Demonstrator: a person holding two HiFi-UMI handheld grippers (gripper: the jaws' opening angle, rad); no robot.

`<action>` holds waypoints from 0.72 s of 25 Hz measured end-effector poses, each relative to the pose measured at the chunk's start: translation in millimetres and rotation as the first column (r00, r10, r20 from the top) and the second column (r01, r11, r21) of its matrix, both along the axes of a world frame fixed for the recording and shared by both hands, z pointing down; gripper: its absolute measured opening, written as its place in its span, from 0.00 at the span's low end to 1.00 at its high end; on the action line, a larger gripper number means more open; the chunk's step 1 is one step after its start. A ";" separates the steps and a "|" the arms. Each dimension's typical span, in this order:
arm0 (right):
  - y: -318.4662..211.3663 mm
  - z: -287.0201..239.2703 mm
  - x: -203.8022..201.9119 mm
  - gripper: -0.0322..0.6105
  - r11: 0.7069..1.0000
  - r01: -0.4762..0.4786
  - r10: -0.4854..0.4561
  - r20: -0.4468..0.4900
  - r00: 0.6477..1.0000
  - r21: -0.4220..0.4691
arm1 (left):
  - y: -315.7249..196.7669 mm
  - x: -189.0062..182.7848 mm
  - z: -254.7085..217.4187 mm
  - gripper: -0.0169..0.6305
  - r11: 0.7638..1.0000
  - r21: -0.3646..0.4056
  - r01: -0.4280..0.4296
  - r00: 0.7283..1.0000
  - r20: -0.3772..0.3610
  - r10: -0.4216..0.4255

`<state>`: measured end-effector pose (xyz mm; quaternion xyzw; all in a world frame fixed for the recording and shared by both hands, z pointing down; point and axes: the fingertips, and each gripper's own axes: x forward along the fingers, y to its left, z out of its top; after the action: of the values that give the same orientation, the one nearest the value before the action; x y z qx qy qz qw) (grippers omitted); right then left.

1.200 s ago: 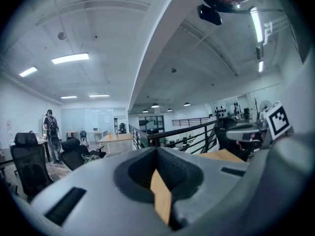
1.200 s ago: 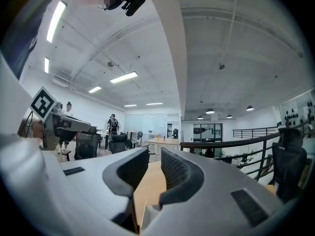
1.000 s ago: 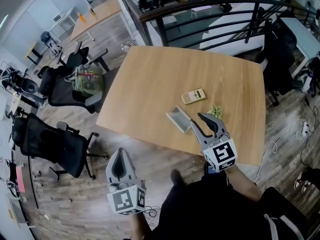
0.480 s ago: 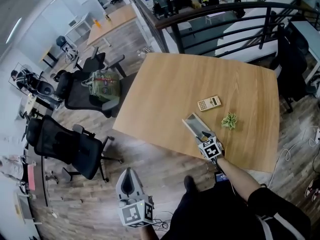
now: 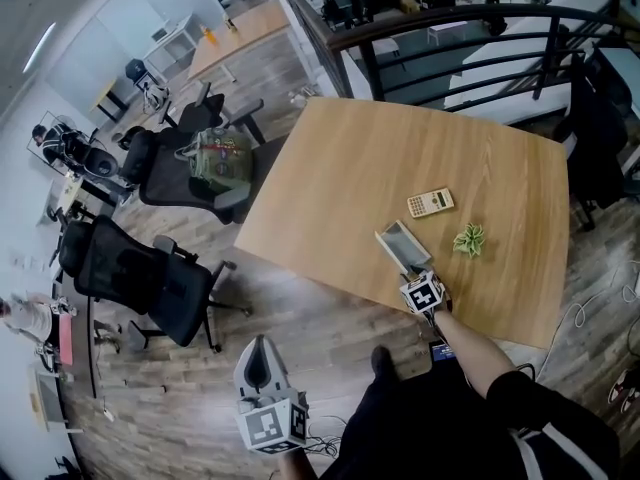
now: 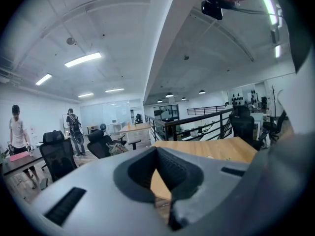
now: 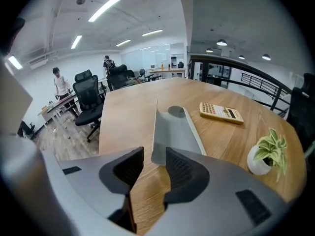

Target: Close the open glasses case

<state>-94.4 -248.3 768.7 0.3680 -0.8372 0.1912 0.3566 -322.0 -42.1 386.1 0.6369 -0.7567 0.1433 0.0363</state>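
Note:
The open grey glasses case [image 5: 401, 246] lies on the wooden table [image 5: 340, 168], near its front edge. In the right gripper view the case [image 7: 173, 132] lies lengthwise straight ahead, its lid standing up on the left. My right gripper [image 5: 415, 274] is low over the table at the case's near end. Its jaws [image 7: 154, 157] are closing with a narrow gap, and only bare wood shows between the pads. My left gripper [image 5: 258, 342] hangs off the table over the floor, jaw tips [image 6: 156, 151] together and empty.
A calculator [image 5: 430, 202] and a small potted plant [image 5: 468, 239] sit just beyond and right of the case. Office chairs [image 5: 150, 278] and a green backpack [image 5: 222, 158] stand left of the table. A black railing [image 5: 450, 18] runs behind it. People [image 6: 18, 132] stand far off.
My right gripper has dropped from high above down to the table at the case's near end. The left gripper has shifted a little over the floor.

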 end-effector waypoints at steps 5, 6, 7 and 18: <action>-4.9 -10.1 -3.7 0.19 0.999 0.011 -0.010 -0.012 1.000 0.035 | -2.8 1.2 -1.2 0.02 1.000 0.001 -0.001 1.000 -0.003 0.001; -4.9 -10.2 -3.8 0.15 0.999 0.011 -0.011 -0.015 1.000 0.037 | -2.9 1.9 -1.3 0.02 1.000 -0.001 -0.001 1.000 -0.006 0.001; -3.7 -9.6 -4.2 0.15 0.999 0.012 -0.012 -0.015 1.000 0.033 | -2.1 2.0 -0.6 0.02 1.000 -0.004 -0.003 1.000 -0.007 0.003; 0.5 -3.3 -3.8 0.08 0.998 -0.024 0.028 0.058 0.998 -0.058 | -4.1 -3.5 1.5 0.02 1.000 -0.005 0.002 1.000 0.001 -0.002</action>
<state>-98.2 -247.8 765.5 0.3627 -0.8366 0.2304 0.3398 -325.6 -46.2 387.5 0.6358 -0.7571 0.1454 0.0377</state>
